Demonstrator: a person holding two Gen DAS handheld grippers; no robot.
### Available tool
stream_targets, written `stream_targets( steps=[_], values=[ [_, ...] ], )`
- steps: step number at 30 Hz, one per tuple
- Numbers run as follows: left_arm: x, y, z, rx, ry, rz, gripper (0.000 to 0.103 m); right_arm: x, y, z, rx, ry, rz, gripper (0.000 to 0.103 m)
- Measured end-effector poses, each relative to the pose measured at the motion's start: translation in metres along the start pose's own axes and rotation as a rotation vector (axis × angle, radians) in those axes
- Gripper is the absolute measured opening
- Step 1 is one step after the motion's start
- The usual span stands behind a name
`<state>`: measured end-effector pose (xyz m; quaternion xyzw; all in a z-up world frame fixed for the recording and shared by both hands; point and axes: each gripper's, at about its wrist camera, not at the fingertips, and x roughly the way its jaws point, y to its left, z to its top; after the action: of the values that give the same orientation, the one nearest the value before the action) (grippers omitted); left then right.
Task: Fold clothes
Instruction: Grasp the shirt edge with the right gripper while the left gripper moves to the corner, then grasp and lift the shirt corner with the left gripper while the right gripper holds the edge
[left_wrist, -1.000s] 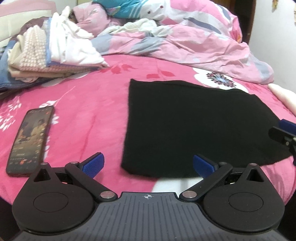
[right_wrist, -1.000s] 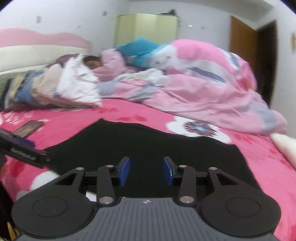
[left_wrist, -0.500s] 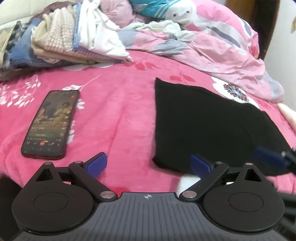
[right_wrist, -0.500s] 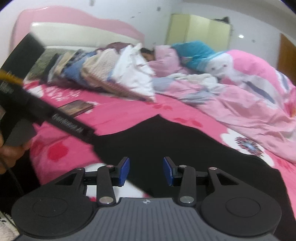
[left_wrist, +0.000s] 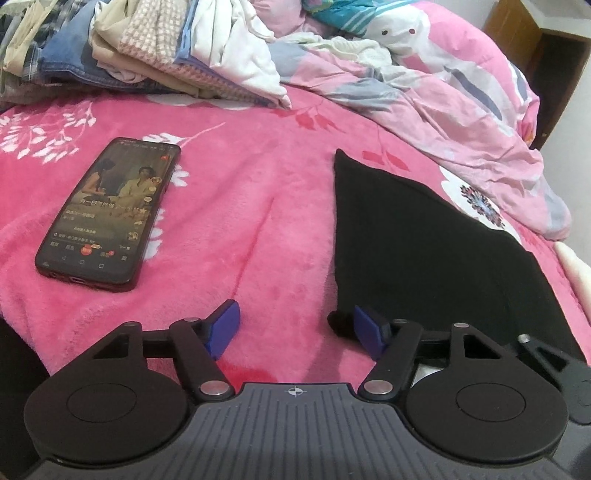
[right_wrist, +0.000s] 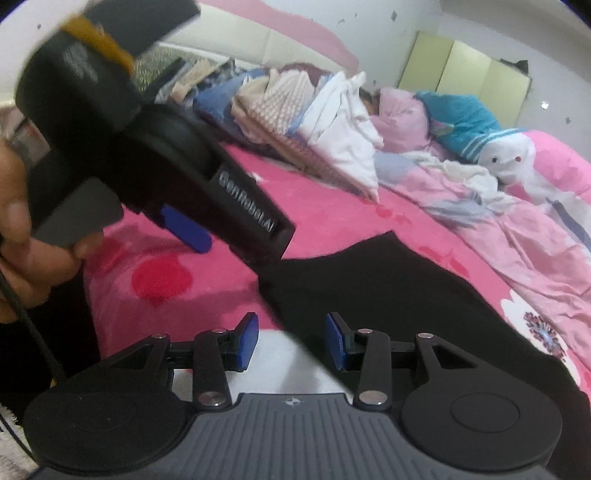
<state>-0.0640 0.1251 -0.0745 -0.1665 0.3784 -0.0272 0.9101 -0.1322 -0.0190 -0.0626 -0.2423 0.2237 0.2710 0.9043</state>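
Two claws are set at the black garment (left_wrist: 436, 251) near edge, unpinched: left claw (left_wrist: 297, 330) closing at its 9 o'clock corner, right claw (right_wrist: 291, 341) half spread; a pinch is needed next.

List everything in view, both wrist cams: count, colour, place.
black garment: 1, black, flat on the bed, near edge by both grippers
phone: 1, dark, screen lit, on the blanket left of the garment
clothes pile: 1, mixed white, beige, blue, far left of the bed
quilt: 1, pink patterned, bunched along the far side
blanket: 1, bright pink, floral, covering the bed
wardrobe: 1, pale yellow, against the far wall
left gripper: 1, black with blue pads, jaws closing, garment's near corner at the right pad, not yet pinched
right gripper: 1, black with blue pads, jaws apart over the garment edge
hand: 1, holding the left gripper
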Motion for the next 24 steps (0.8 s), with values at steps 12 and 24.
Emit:
stream_targets(
  steps=[12, 24],
  values=[
    [0.000, 0.005, 0.002, -0.038, -0.003, -0.023, 0.068, 0.015, 0.017, 0.001, -0.109, -0.008, -0.079, 0.040],
    [-0.013, 0.018, 0.016, -0.177, -0.077, -0.203, 0.070, 0.011, -0.043, 0.009, 0.311, -0.018, -0.046, 0.003]
  ],
)
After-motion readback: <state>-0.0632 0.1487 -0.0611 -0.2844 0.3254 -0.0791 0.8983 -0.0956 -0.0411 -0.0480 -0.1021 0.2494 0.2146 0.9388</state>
